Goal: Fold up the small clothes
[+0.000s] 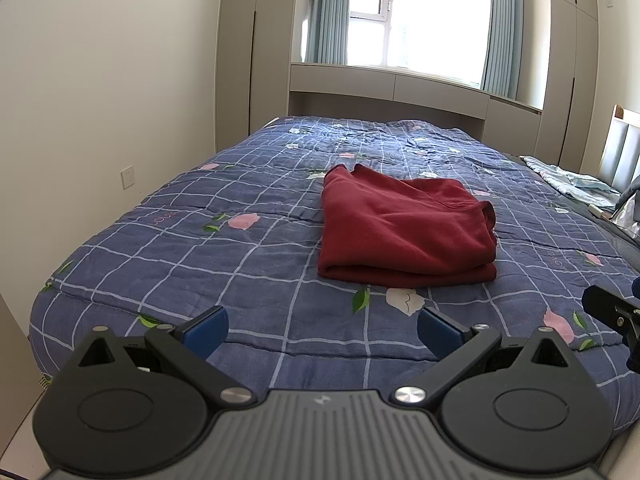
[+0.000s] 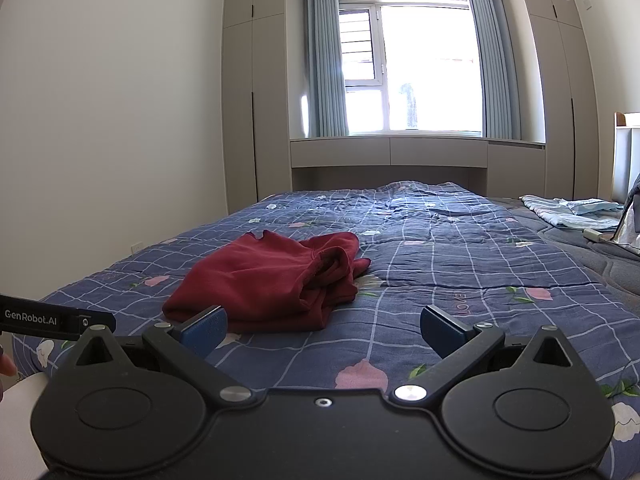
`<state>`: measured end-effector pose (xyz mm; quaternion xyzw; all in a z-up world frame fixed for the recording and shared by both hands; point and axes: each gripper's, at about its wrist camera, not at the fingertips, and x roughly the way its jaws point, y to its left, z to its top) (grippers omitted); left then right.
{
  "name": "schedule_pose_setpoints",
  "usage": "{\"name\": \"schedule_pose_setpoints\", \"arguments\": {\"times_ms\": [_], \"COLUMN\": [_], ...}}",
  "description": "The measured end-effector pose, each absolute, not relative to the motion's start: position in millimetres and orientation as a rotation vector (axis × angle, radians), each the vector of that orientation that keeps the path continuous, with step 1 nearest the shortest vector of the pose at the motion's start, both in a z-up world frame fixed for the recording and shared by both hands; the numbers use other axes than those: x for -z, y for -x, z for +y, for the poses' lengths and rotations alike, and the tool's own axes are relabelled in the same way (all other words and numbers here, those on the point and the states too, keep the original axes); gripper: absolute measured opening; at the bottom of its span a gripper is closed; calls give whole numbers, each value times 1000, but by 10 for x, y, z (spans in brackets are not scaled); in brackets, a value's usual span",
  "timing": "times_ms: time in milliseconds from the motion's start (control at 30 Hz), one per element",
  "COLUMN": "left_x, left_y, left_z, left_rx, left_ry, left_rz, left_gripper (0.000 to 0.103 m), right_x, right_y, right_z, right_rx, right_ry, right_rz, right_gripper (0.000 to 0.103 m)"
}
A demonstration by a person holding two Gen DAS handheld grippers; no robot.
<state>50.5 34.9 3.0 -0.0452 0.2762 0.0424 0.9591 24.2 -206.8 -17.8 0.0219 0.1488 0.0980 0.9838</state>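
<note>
A dark red garment (image 1: 404,226) lies folded into a thick rectangle on the blue checked quilt (image 1: 200,248). It also shows in the right wrist view (image 2: 272,284), with a sleeve cuff bunched at its right side. My left gripper (image 1: 323,330) is open and empty, held back from the garment near the bed's front edge. My right gripper (image 2: 323,328) is open and empty, just in front and to the right of the garment. Its body shows at the right edge of the left wrist view (image 1: 612,312).
The quilt (image 2: 460,280) covers a bed with a white wall on the left. A light blue cloth (image 2: 576,210) and a small white object (image 2: 594,235) lie at the far right. Cabinets and a window stand behind the bed.
</note>
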Motion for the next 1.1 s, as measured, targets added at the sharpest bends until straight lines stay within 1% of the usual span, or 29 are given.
{"name": "schedule_pose_setpoints", "arguments": {"times_ms": [1100], "left_x": [-14], "left_y": [-488], "left_z": [287], "left_rx": [-121], "left_ry": [70], "left_rz": [586], "left_gripper": [102], "right_x": [176], "right_y": [-247], "right_z": [-2066], "right_rx": [-197], "right_ry": [-44], "right_rz": [301], "right_gripper": [102]}}
